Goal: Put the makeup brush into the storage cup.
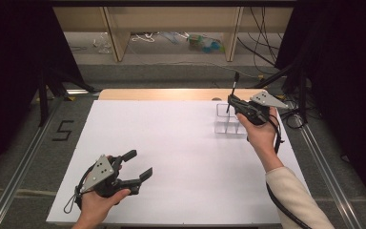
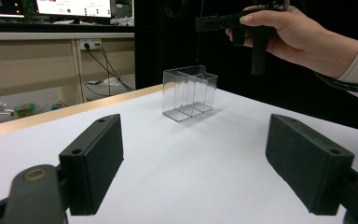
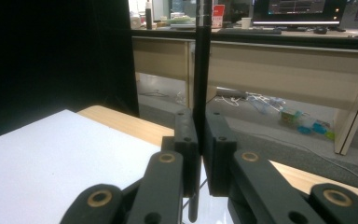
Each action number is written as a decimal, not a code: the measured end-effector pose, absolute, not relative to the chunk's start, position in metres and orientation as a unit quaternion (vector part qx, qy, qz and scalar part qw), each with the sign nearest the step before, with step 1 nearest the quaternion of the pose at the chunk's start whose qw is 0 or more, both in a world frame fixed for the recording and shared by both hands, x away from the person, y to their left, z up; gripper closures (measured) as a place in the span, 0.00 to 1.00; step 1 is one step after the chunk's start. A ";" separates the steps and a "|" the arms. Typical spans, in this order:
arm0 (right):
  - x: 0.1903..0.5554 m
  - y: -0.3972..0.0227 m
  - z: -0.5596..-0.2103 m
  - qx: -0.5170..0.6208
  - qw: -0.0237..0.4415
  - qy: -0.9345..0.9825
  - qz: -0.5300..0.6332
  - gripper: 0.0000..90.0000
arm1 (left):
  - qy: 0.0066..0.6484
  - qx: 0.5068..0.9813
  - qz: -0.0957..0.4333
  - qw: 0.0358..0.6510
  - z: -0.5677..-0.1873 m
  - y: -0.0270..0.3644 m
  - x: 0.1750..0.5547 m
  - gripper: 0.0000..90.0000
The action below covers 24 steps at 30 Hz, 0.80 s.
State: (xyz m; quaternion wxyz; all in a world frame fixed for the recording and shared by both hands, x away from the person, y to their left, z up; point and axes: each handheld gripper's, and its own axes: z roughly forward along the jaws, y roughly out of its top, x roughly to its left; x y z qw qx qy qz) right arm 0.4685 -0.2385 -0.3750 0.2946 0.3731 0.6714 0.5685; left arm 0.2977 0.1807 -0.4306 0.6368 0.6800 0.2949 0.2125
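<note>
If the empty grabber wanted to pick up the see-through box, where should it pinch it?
Probably at the top edge of one thin wall of the clear box, coming down from above. The box stands upright with its top open and has thin dividers inside, so one jaw can slip into a compartment and the other stay outside. The left gripper is open wide; the right gripper is busy holding a thin black stick.

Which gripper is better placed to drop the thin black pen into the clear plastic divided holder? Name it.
Right. The right gripper is shut on the thin black pen, directly above the clear plastic divided holder. The left gripper is open, far away.
</note>
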 end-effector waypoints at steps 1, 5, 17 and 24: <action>0.469 -0.238 -0.376 0.374 0.300 0.666 0.571 0.95 | 0.295 0.680 0.213 0.637 -0.431 0.181 0.298 0.21; 0.470 -0.238 -0.375 0.375 0.294 0.672 0.567 0.95 | 0.295 0.681 0.213 0.636 -0.431 0.181 0.298 0.22; 0.474 -0.236 -0.376 0.379 0.290 0.673 0.565 0.95 | 0.294 0.680 0.213 0.637 -0.431 0.181 0.298 0.21; 0.476 -0.234 -0.376 0.377 0.293 0.673 0.565 0.95 | 0.294 0.681 0.212 0.636 -0.431 0.181 0.298 0.21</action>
